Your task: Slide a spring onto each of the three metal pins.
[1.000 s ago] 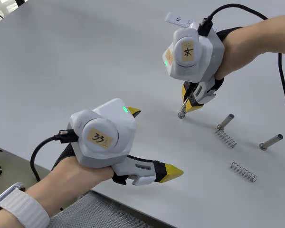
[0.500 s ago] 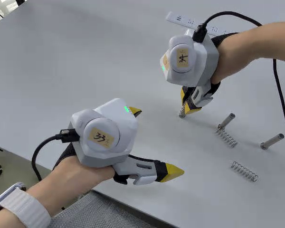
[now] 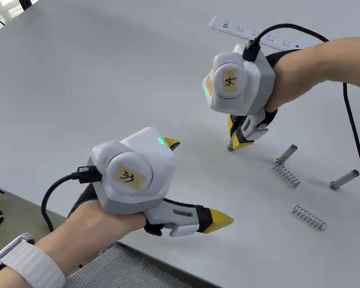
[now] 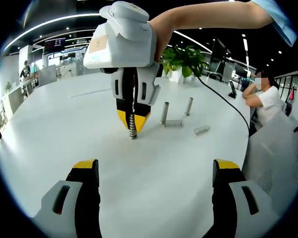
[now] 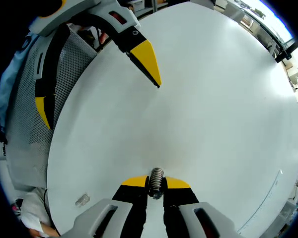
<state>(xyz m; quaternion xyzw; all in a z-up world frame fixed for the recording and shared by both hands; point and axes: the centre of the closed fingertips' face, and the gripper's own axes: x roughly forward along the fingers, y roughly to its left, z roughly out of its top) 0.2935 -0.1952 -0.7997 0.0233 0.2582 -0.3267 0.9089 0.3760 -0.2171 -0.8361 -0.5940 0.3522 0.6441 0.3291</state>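
In the head view the right gripper (image 3: pixel 236 141) points down, its jaws pinched tight on the sprung pin (image 3: pixel 230 144), probably to steady it upright on the white table (image 3: pixel 96 72) while the coil seats. The left gripper (image 3: pixel 194 182) hangs near that pin on the person's side, its jaws spread wide and holding nothing, likely waiting. Off to one side of the sprung pin lie the nearer bare pin (image 3: pixel 285 154) touching the nearer loose spring (image 3: pixel 286 174), then the farther bare pin (image 3: pixel 343 179) and the farther loose spring (image 3: pixel 309 217), so two pins look undone. A power strip (image 3: pixel 252 31) lies beyond. In the left gripper view the sprung pin stands with its foot on the table, with a potted plant (image 4: pixel 188 57) and an open office behind it. In the right gripper view the coil's end shows between the closed jaws, and smooth, bare tabletop stretches past it.
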